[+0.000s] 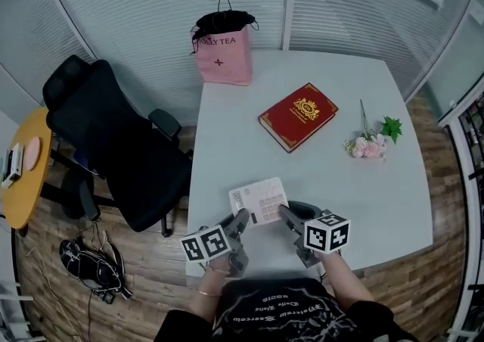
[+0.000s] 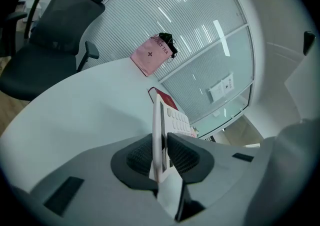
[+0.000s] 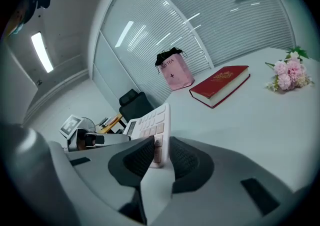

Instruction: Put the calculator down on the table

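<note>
A white calculator point(image 1: 259, 200) with pale keys hangs a little above the near part of the white table point(image 1: 355, 197), held between both grippers. My left gripper point(image 1: 240, 221) is shut on its left edge, and my right gripper point(image 1: 286, 214) is shut on its right edge. In the left gripper view the calculator point(image 2: 159, 120) stands edge-on between the pads of the left gripper point(image 2: 162, 142). The right gripper view shows the calculator's point(image 3: 150, 122) key face clamped by the right gripper point(image 3: 161, 152), with the left gripper point(image 3: 82, 137) beyond it.
A red book point(image 1: 298, 116) lies at mid table, a bunch of pink flowers point(image 1: 370, 144) to its right. A pink bag point(image 1: 222, 49) stands at the far left corner. A black office chair point(image 1: 113, 151) and a yellow side table point(image 1: 26, 174) stand to the left.
</note>
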Tool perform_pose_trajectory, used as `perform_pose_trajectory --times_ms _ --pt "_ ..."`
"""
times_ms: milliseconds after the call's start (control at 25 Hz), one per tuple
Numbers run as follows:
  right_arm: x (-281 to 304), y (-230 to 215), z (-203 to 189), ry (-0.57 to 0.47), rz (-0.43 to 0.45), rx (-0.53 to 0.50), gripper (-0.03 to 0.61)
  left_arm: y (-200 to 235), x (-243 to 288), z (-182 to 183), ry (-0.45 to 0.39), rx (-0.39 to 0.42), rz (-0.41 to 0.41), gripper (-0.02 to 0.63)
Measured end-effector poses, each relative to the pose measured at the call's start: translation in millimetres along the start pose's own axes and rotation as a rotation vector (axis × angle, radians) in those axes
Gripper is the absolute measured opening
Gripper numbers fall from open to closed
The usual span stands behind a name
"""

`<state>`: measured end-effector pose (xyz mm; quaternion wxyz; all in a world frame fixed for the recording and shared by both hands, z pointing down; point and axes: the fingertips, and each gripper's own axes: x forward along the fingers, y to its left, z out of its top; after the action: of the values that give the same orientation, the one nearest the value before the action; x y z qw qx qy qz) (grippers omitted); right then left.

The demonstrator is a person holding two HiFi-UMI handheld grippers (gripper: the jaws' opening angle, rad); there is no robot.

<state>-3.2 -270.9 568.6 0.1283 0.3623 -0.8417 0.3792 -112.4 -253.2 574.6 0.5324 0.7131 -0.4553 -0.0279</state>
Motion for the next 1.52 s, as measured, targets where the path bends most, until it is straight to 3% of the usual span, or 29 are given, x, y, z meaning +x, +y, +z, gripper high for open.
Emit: perform_pose_trajectory --times_ms 240,560,1160,1520 --pt "32.2 -26.2 15.1 0.016 0.014 0.108 0.103 14.7 30.9 25.4 0.016 -0.003 0.046 0.094" --pt "72.2 -56.5 36.5 0.059 -0.006 0.136 0.103 36.5 69.7 53.8 0.031 -0.035 0.090 0.097" --pt "136.2 -94.9 52.6 0.168 -0.048 0.098 0.106 77.5 115.3 88.5 0.062 -0.081 0.191 0.098" --pt "143.1 -107.8 48.8 0.213 -0.120 0.054 0.109 80.0 123.9 86.9 0.096 -0.064 0.231 0.097"
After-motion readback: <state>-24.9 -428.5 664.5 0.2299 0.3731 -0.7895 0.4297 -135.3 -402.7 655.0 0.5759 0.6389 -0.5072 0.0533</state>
